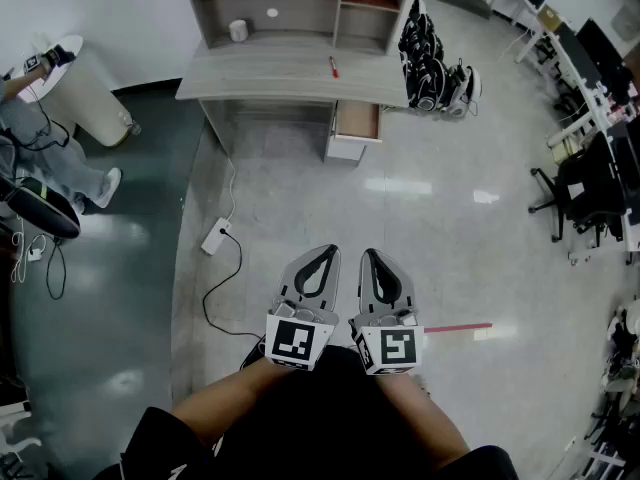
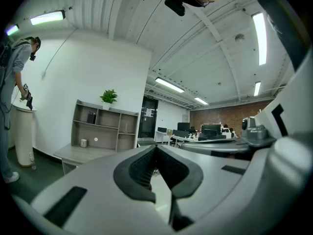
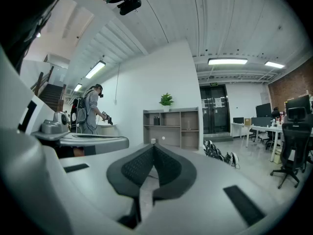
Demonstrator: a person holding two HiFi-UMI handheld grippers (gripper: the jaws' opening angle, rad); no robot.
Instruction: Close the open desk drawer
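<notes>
Drawer (image 1: pixel 357 121) stands open under the desk's (image 1: pixel 290 78) right end in the head view, well apart from the left gripper (image 1: pixel 322 256) and right gripper (image 1: pixel 378 258). Left gripper view: jaws together, nothing between. Right gripper view: same, closed and empty. My worry: tripping on the power strip (image 1: pixel 215 236) lead, or an off-centre push jamming it.

A person (image 1: pixel 45 158) is standing half cut off at the left edge, while a red item (image 1: pixel 334 66) on the desk (image 1: pixel 260 70) is lying too small to identify.
</notes>
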